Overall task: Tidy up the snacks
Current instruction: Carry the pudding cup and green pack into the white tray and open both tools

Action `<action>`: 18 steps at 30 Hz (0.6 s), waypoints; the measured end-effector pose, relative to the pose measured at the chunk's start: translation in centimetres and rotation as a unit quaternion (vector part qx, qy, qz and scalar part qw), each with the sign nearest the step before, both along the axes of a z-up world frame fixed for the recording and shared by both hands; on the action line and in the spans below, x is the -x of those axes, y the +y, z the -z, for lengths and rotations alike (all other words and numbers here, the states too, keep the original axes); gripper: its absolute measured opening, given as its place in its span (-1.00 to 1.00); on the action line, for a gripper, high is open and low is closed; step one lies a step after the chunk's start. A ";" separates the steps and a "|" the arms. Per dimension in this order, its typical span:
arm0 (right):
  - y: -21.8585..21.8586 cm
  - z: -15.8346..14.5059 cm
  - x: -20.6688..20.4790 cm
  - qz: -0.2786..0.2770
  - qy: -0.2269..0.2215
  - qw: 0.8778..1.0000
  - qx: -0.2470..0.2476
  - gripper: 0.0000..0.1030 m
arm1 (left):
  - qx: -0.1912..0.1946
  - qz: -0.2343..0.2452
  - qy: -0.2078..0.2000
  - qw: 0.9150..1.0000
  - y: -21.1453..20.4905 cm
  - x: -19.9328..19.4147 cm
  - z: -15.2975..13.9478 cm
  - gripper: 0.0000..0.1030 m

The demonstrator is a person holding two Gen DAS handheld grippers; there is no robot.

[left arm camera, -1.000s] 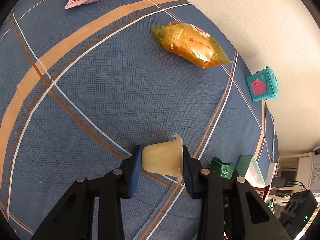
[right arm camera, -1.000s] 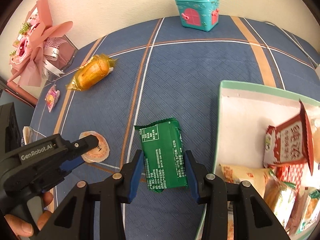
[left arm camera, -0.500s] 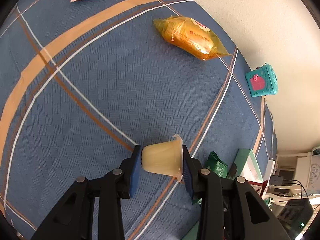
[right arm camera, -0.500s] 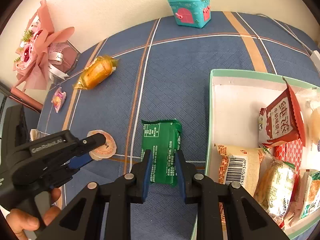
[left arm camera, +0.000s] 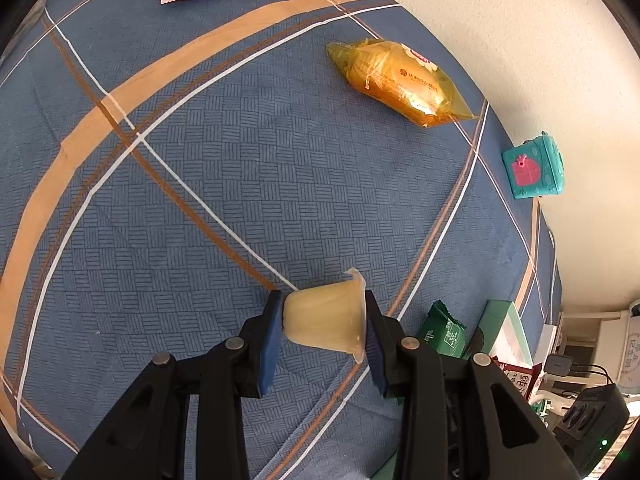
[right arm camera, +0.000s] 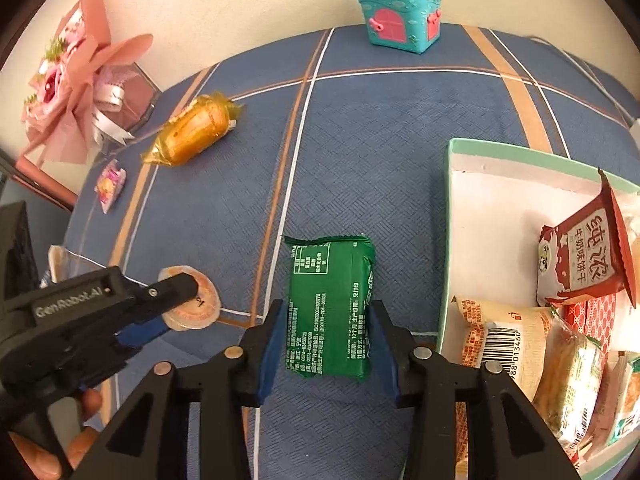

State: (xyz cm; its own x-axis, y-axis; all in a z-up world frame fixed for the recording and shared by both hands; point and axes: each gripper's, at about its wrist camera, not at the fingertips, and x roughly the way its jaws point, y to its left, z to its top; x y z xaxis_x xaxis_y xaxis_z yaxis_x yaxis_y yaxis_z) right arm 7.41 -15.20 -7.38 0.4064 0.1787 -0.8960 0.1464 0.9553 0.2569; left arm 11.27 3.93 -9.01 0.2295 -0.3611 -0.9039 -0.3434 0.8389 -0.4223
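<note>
the left gripper is clamped on a jelly cup, blue pads pressing its base and its lid, the cup lying sideways between them. the cup is pale yellow, glossy plastic, tapered, with a thin foil lid whose tab sticks up at 12 o'clock.

the right gripper has its jaws opening around a green pack; the pads stand just beside its long edges, and whether they touch it i cannot tell. the pack is a flat crinkled foil rectangle with white print, lying on the cloth.

the cloth is blue, woven in a basket pattern with tan and white stripes. at 3 o'clock of the pack sits a white box with a mint rim, holding red and clear-wrapped snacks. at 10 o'clock lies an orange pouch, shiny and plump; a pink pack lies beyond it. a teal plastic chest stands at 12 o'clock.
</note>
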 end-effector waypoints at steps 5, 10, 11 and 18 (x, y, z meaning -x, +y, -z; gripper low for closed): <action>0.1 0.4 0.1 0.002 0.004 1.000 0.010 -0.18 | 0.002 0.000 -0.002 1.000 -0.2 0.0 -0.4 -0.25; -0.3 -1.1 0.9 0.010 -0.009 1.000 0.001 -0.19 | 0.004 0.001 -0.017 1.000 -0.6 0.1 -1.4 -0.25; -0.5 -1.6 1.1 0.012 -0.014 1.000 0.000 -0.19 | 0.005 0.002 -0.022 1.000 -0.6 0.1 -1.8 -0.25; -2.4 -4.5 2.9 0.042 -0.029 0.999 -0.008 -0.19 | 0.007 0.006 -0.052 0.999 -0.5 0.8 -4.2 -0.25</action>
State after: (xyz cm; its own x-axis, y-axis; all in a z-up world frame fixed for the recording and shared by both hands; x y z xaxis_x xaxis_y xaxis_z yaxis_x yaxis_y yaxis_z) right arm 4.53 -17.60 -2.89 0.4720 0.1566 -0.8676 0.2100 0.9358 0.2831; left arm 10.43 3.40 -4.82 0.3176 -0.3765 -0.8703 -0.2867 0.8367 -0.4666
